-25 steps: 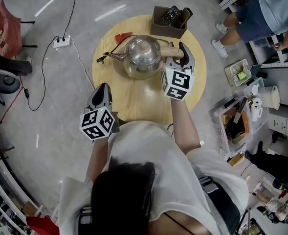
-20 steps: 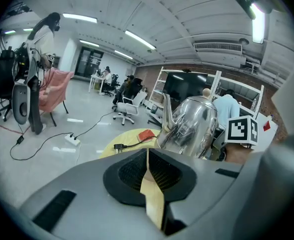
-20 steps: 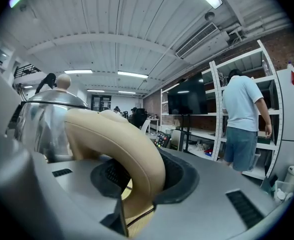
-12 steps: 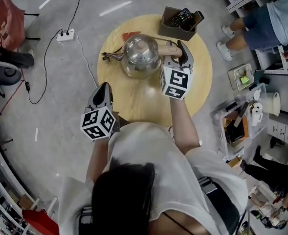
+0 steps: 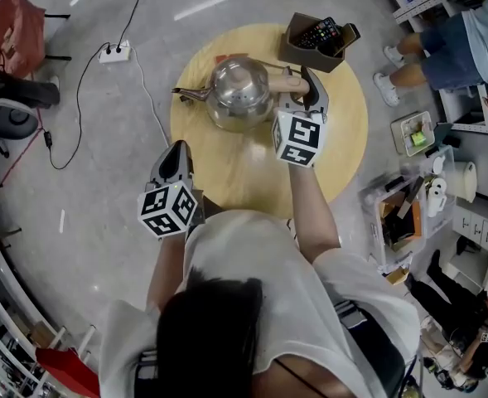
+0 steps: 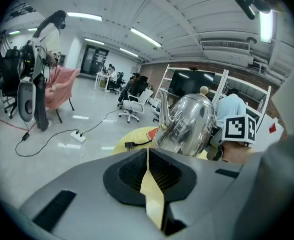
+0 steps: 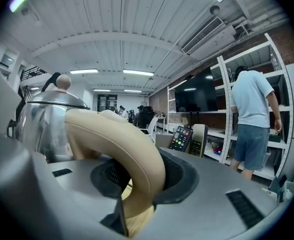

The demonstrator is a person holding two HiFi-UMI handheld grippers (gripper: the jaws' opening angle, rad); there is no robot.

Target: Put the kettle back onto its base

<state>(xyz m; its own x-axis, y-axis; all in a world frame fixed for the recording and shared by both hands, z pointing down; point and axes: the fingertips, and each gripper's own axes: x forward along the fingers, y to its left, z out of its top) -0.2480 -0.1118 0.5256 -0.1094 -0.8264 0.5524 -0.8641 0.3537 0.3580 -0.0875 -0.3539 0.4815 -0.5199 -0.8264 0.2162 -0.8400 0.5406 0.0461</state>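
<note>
Kettle (image 5: 242, 94): head view; polished steel over surface (image 5: 252, 172), resting or lifted unclear; probably heavy, slick-bodied.
Left tongs (image 6: 147, 154): left gripper view; pressed together, empty, short of kettle.
Handle (image 7: 127, 149): right gripper view; right tongs (image 7: 137, 184) pinch it; stiff, safest hold.

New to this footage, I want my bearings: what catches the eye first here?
A shiny steel kettle stands out at the far side of the round wooden table, its tan handle clamped in the right gripper. The left gripper, shut and empty, hovers at the table's near left edge.
</note>
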